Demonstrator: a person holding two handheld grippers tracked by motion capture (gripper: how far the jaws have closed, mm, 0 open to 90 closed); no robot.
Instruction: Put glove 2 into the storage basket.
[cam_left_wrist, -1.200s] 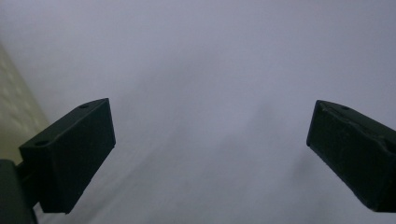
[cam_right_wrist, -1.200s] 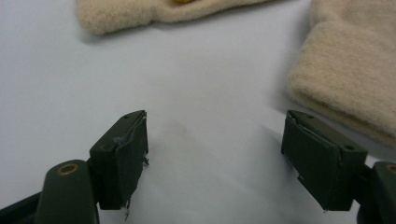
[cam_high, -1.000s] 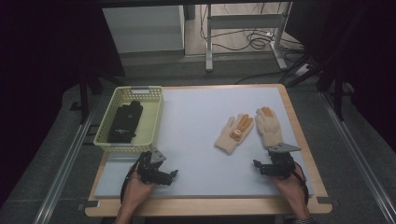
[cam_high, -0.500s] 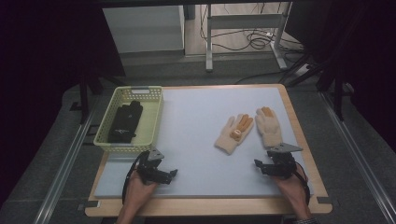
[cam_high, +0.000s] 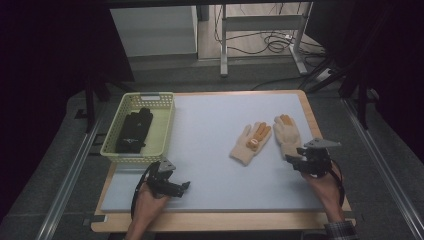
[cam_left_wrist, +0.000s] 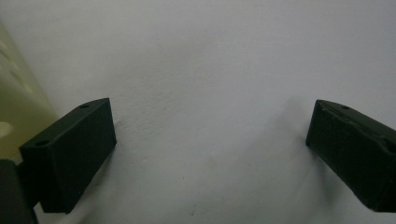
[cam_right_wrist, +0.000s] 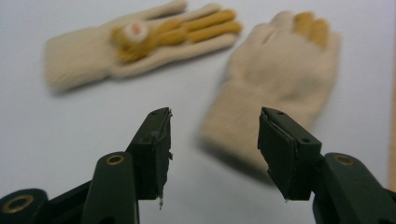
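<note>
Right gripper view: right tongs (cam_right_wrist: 212, 154) closing, nothing between, near unlabelled glove (cam_right_wrist: 275, 88); left tongs (cam_left_wrist: 210, 154) apart

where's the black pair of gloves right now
In the high view, the black gloves lie inside the yellow basket at the table's left edge, just beyond the left gripper.
</note>
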